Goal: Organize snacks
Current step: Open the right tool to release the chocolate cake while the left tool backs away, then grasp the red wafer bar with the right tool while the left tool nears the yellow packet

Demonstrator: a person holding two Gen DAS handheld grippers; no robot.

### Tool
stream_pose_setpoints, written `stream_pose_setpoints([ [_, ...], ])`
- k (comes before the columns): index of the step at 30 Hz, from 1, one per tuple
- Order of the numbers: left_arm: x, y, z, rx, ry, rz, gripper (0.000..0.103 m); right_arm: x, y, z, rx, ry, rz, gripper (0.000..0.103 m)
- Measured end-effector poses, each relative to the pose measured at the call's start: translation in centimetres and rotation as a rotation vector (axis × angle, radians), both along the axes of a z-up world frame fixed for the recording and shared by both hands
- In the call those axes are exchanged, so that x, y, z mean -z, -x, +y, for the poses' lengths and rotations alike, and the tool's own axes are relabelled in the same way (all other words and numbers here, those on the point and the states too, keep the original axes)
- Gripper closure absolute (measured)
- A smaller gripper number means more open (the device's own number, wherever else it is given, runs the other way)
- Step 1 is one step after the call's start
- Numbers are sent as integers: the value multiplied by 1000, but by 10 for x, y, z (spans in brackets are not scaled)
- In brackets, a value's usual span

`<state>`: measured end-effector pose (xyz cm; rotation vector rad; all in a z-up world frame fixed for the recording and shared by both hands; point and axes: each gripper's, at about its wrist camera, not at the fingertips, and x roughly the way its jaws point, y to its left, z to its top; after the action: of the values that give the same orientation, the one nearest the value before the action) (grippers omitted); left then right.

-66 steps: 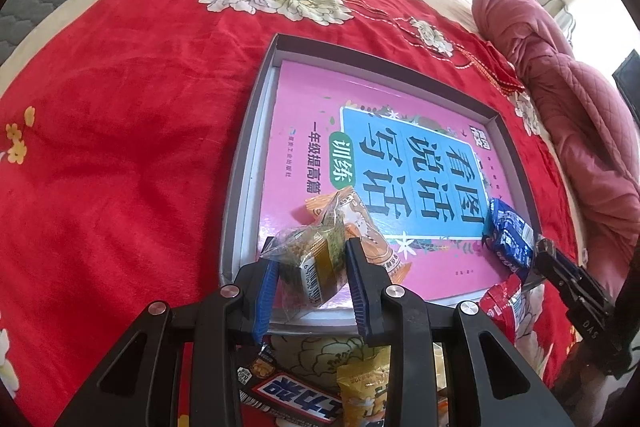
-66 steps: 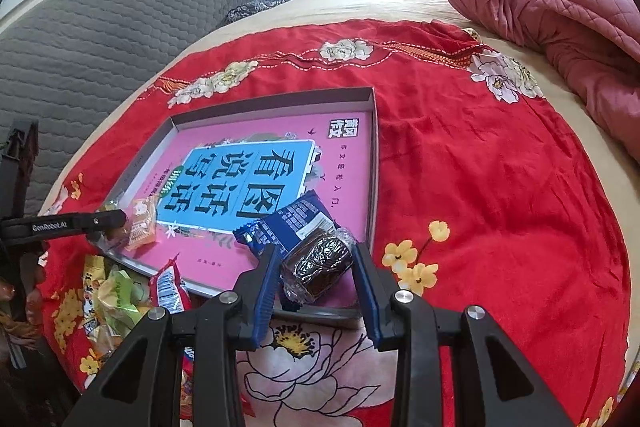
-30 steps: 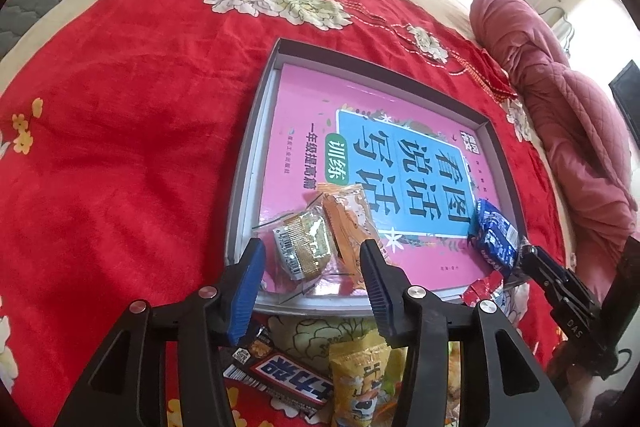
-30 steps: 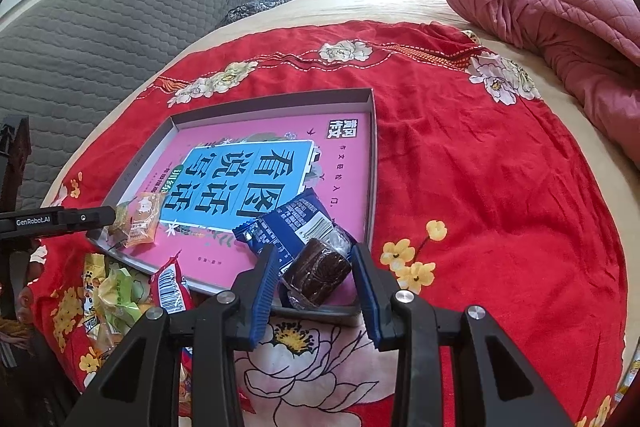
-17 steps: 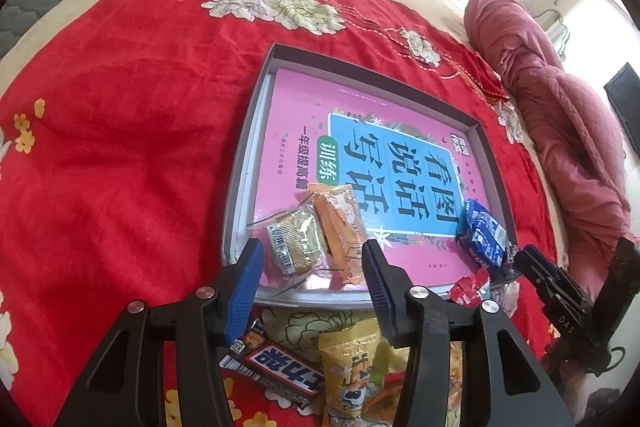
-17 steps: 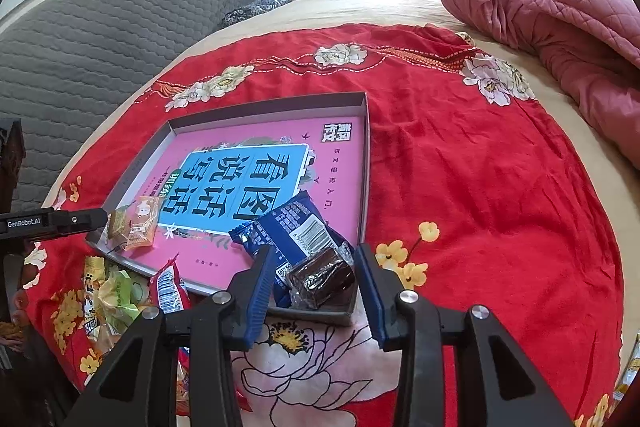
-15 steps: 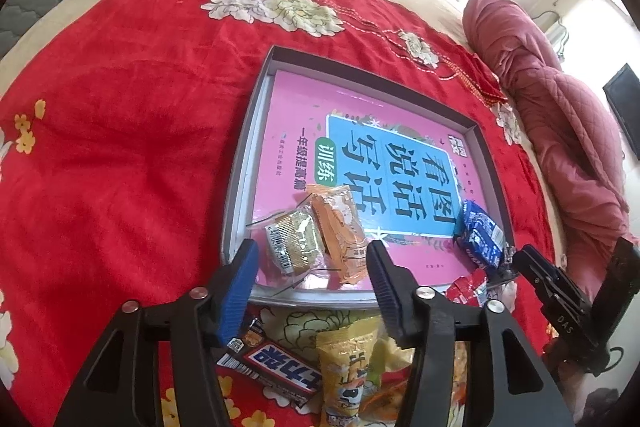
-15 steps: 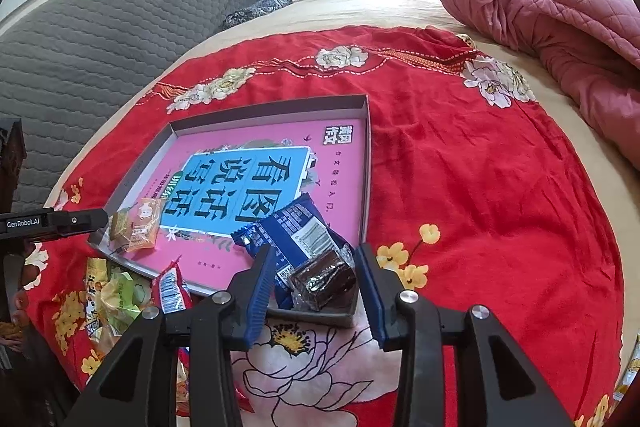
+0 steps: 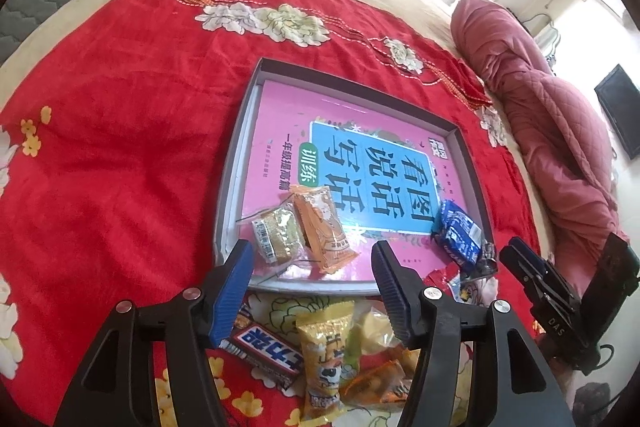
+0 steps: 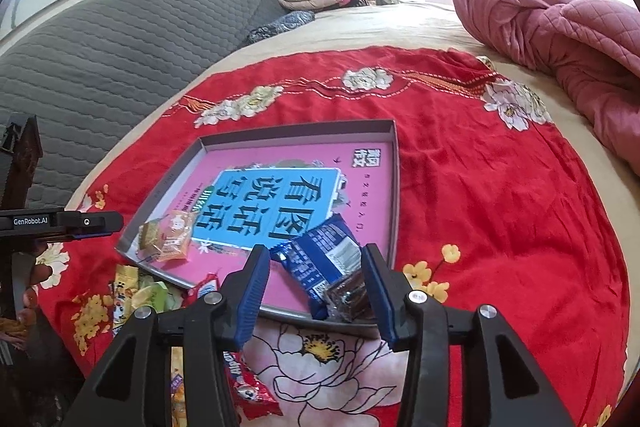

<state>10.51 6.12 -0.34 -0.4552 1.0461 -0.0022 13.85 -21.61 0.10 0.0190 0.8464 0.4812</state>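
Lying loose just near of the tray (image 9: 234,163), the snack pile (image 9: 332,347) sits under the released left gripper (image 9: 312,281), nearer than the equally released right gripper (image 10: 316,281).

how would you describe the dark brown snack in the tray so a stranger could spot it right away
Find the shallow grey tray with a pink book in it, on the red floral cloth. In its near corner by the right gripper, a dark brown cake in clear wrap lies against a blue packet. It is the only dark, see-through-wrapped piece; the others are blue, gold or orange.
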Motion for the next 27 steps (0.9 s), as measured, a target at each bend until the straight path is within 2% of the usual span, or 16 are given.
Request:
stream_pose_setpoints([
  [21, -15, 21, -3, 20, -17, -2, 40, -11, 18, 10, -72, -5, -33, 53],
  [27, -14, 29, -7, 32, -17, 6, 39, -10, 31, 18, -107, 27, -37, 49],
])
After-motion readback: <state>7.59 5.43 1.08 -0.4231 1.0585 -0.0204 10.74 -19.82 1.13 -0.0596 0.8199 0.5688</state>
